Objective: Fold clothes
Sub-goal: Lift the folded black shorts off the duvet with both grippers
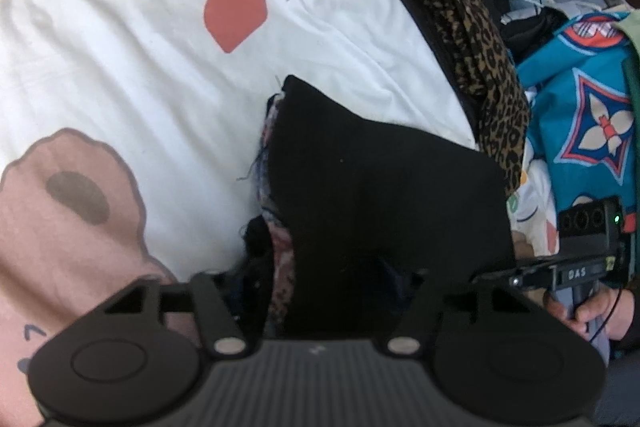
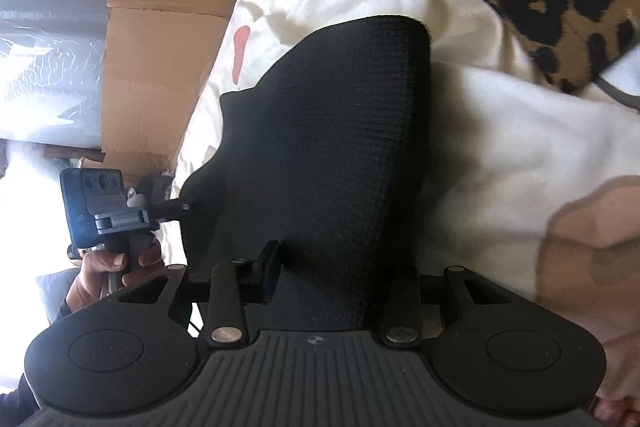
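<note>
A black garment (image 1: 380, 187) with a patterned inner layer at its left edge rises from between the jaws of my left gripper (image 1: 320, 267), which is shut on it; the cloth hides the fingertips. My right gripper (image 1: 492, 277) reaches into the garment's right edge. In the right wrist view the same black garment (image 2: 332, 155) stands up between the jaws of my right gripper (image 2: 340, 267), shut on it, with one finger (image 2: 268, 275) pressed to the cloth and the other hidden. My left gripper (image 2: 188, 205) grips the garment's left edge, a hand around its handle.
A white sheet (image 1: 140, 67) with pink and red prints lies under the garment. A leopard-print cloth (image 1: 480, 59) lies along its right side, teal patterned fabric (image 1: 580, 99) beyond it. Cardboard (image 2: 160, 27) stands behind the bed.
</note>
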{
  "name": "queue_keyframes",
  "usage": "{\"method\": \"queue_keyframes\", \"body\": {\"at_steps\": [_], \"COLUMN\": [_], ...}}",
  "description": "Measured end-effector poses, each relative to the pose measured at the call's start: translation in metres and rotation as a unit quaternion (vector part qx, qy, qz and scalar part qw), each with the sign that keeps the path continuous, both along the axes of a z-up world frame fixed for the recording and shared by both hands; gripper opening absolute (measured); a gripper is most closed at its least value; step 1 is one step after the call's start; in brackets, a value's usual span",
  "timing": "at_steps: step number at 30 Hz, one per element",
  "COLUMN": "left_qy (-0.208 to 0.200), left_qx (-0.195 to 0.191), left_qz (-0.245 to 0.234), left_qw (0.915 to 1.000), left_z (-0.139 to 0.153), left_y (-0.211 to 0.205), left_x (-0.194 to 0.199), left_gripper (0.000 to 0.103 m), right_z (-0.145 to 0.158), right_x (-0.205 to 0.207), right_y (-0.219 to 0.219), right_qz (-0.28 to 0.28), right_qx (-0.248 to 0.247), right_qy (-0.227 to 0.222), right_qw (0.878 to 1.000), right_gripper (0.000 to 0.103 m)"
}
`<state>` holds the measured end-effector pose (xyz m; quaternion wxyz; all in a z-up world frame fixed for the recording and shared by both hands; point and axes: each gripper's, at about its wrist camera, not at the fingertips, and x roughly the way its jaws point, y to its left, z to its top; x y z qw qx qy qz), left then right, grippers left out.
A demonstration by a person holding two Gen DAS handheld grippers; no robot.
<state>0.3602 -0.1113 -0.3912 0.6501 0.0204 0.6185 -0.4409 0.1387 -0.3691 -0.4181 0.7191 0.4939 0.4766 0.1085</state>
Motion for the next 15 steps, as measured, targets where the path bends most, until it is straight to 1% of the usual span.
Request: {"method": "queue_keyframes", "body": {"at_steps": [1,2,3,4,5,11,15], "left_qy": [0.003,0.013,0.023,0.024,0.025,0.006,-0.006], "left_qx": [0.004,0.003,0.001,-0.001,-0.003,-0.002,0.001], "left_qz": [0.003,0.014,0.026,0.032,0.037,0.054,0.067], "left_qw": [1.0000,0.9998,0.9994,0.9992,0.9990,0.9985,0.9977], "left_z": [0.000,0.000,0.000,0.001,0.003,0.021,0.034], "left_y": [0.000,0.002,0.004,0.006,0.008,0.008,0.011], "left_x": [0.000,0.002,0.003,0.003,0.002,-0.007,-0.014], "left_gripper": [0.053,0.046,0.041,0.039,0.037,0.033,0.033], "right_z": [0.000,0.000,0.001,0.002,0.003,0.032,0.051], "right_x": [0.000,0.001,0.001,0.000,0.000,0.005,0.008], "right_y": [0.001,0.002,0.002,0.001,0.001,0.005,0.009], "right_qz": [0.002,0.004,0.004,0.003,0.003,0.022,0.034], "right_qx": [0.000,-0.004,-0.005,-0.006,-0.008,-0.048,-0.077], "right_qy": [0.003,0.010,0.016,0.022,0.027,0.031,0.019], "right_qw": [1.000,1.000,1.000,1.000,1.000,0.998,0.996], "right_gripper": [0.033,0.023,0.020,0.016,0.010,0.009,0.008]}}
